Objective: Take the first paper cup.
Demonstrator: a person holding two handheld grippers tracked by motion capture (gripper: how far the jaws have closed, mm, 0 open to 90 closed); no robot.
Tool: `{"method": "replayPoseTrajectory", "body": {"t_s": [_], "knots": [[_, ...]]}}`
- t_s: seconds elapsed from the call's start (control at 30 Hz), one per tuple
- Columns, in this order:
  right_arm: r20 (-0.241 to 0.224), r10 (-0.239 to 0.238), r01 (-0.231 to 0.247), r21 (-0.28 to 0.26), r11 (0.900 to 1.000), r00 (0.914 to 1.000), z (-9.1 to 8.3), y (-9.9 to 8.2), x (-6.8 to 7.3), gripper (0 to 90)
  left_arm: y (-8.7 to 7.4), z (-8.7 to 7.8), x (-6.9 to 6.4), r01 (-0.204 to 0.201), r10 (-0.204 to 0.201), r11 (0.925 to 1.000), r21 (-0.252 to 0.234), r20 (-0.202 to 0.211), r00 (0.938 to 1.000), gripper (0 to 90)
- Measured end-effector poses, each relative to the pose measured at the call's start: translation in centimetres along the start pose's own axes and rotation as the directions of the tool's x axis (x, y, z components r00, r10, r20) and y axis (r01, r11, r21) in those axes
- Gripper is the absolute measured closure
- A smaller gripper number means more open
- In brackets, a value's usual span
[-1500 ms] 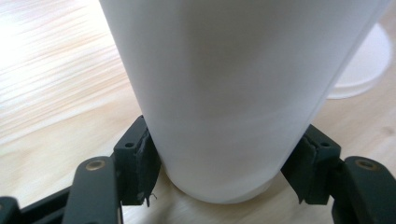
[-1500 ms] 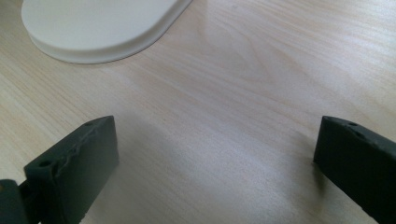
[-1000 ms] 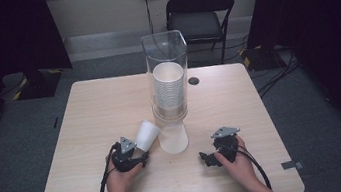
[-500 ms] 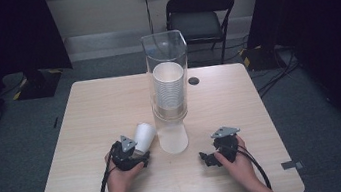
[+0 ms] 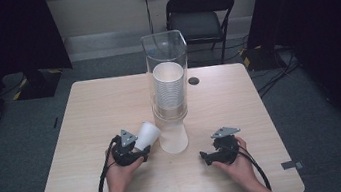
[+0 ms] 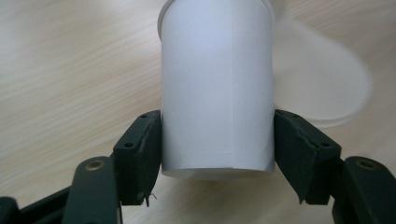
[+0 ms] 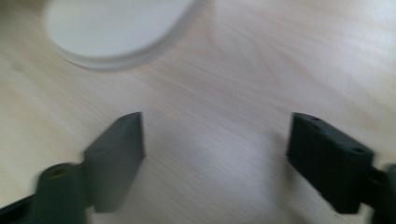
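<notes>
White paper cup (image 6: 217, 88), tilted, in left hand-held gripper (image 5: 139, 152) beside clear cup dispenser (image 5: 170, 91).

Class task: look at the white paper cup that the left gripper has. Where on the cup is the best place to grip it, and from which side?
Grip the white paper cup low on its side wall near the closed base, jaws on opposite sides, as the left gripper does. The base probably stiffens the thin wall there; the open rim would likely crush.

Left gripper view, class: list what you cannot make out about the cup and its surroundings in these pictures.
- Cup mouth: cut off by the top edge of the left gripper view.
- Dispenser: its cup count is too small to tell in the high view.
- Dispenser base: blurred and cut off at the top of the right gripper view.
- Dark disc on the table: too small to identify.
</notes>
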State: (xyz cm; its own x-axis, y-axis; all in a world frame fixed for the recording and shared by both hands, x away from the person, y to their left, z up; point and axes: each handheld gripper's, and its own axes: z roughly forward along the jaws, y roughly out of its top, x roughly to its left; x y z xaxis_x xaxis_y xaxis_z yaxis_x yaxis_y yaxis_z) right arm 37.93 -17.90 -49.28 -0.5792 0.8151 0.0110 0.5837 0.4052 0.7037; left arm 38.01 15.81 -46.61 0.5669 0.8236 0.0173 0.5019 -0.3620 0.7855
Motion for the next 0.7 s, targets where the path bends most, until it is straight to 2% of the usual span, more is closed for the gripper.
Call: {"method": "replayPoseTrajectory", "body": {"t_s": [0.03, 0.07, 0.13, 0.2, 0.23, 0.27, 0.33, 0.37, 0.4, 0.43, 0.47, 0.53, 0.57, 0.6, 0.63, 0.67, 0.7], "knots": [[-0.019, -0.009, 0.009, -0.026, 0.9996, 0.9998, -0.3, 0.2, 0.1, 20.3, 0.1, -0.4, -0.4, -0.004, 0.005, 0.9999, -0.014, 0.018, 0.9998, 34.7], [-0.019, -0.009, 0.009, -0.026, 0.9996, 0.9998, -0.3, 0.2, 0.1, 20.3, 0.2, -0.7, -0.9, -0.019, 0.021, 0.9992, -0.036, 0.053, 0.9984, 34.7], [-0.082, -0.013, 0.008, -0.064, 0.9979, 0.9965, -1.4, 0.9, 0.3, 22.3, 0.2, -1.0, -1.9, -0.045, 0.049, 0.9982, -0.039, 0.09, 0.9948, 34.6], [-0.143, -0.044, 0.03, -0.103, 0.9942, 0.9888, -2.3, 1.6, 0.6, 25.1, 0.1, -0.8, -2.9, -0.061, 0.066, 0.9971, -0.045, 0.134, 0.9887, 34.6], [-0.181, -0.06, 0.037, -0.127, 0.9913, 0.9818, -2.9, 2.1, 0.8, 25.4, 0.1, -0.7, -3.2, -0.072, 0.078, 0.9962, -0.049, 0.143, 0.9866, 34.5], [-0.199, -0.067, 0.039, -0.142, 0.9891, 0.9776, -3.2, 2.3, 0.8, 26.3, 0.1, -0.4, -3.7, -0.074, 0.082, 0.9958, -0.054, 0.164, 0.983, 34.5], [-0.263, -0.082, 0.033, -0.184, 0.9824, 0.9614, -4.0, 2.9, 1.1, 29.2, 0.1, 0.3, -4.5, -0.111, 0.118, 0.9927, -0.047, 0.185, 0.9757, 34.5], [-0.283, -0.085, 0.031, -0.19, 0.9812, 0.9552, -4.2, 3.1, 1.1, 31.8, 0.2, 0.6, -4.9, -0.108, 0.117, 0.9928, -0.051, 0.201, 0.9726, 34.5], [-0.303, -0.091, 0.032, -0.195, 0.9803, 0.9486, -4.3, 3.2, 1.1, 35.4, 0.3, 1.0, -5.3, -0.123, 0.131, 0.9911, -0.051, 0.212, 0.9684, 34.5], [-0.317, -0.096, 0.033, -0.199, 0.9794, 0.9434, -4.3, 3.3, 1.1, 35.6, 0.5, 1.3, -5.7, -0.129, 0.138, 0.9901, -0.056, 0.226, 0.9642, 34.4], [-0.323, -0.094, 0.028, -0.205, 0.9783, 0.9418, -4.3, 3.4, 1.0, 36.4, 0.6, 1.5, -5.9, -0.136, 0.145, 0.9891, -0.057, 0.234, 0.9612, 34.4], [-0.348, -0.085, 0.016, -0.197, 0.9802, 0.9335, -4.0, 3.4, 0.8, 38.1, 0.9, 1.9, -6.4, -0.136, 0.147, 0.9888, -0.061, 0.245, 0.9583, 34.4], [-0.35, -0.086, 0.017, -0.196, 0.9805, 0.9329, -3.9, 3.4, 0.7, 42.2, 1.1, 2.1, -6.7, -0.143, 0.153, 0.9881, -0.057, 0.247, 0.957, 34.4], [-0.363, -0.087, 0.019, -0.189, 0.9819, 0.9279, -3.8, 3.4, 0.7, 46.0, 1.2, 2.3, -6.9, -0.147, 0.16, 0.9867, -0.069, 0.255, 0.9536, 34.4], [-0.371, -0.087, 0.02, -0.182, 0.9831, 0.9246, -3.7, 3.4, 0.7, 46.1, 1.3, 2.5, -7.1, -0.15, 0.165, 0.9859, -0.074, 0.265, 0.95, 34.4], [-0.372, -0.086, 0.018, -0.183, 0.983, 0.9243, -3.5, 3.4, 0.7, 46.4, 1.5, 2.6, -7.4, -0.158, 0.172, 0.9848, -0.072, 0.268, 0.948, 34.4], [-0.364, -0.077, 0.013, -0.176, 0.9844, 0.9282, -3.4, 3.5, 0.7, 46.6, 1.5, 2.7, -7.5, -0.162, 0.177, 0.9838, -0.077, 0.272, 0.946, 34.4]]}}
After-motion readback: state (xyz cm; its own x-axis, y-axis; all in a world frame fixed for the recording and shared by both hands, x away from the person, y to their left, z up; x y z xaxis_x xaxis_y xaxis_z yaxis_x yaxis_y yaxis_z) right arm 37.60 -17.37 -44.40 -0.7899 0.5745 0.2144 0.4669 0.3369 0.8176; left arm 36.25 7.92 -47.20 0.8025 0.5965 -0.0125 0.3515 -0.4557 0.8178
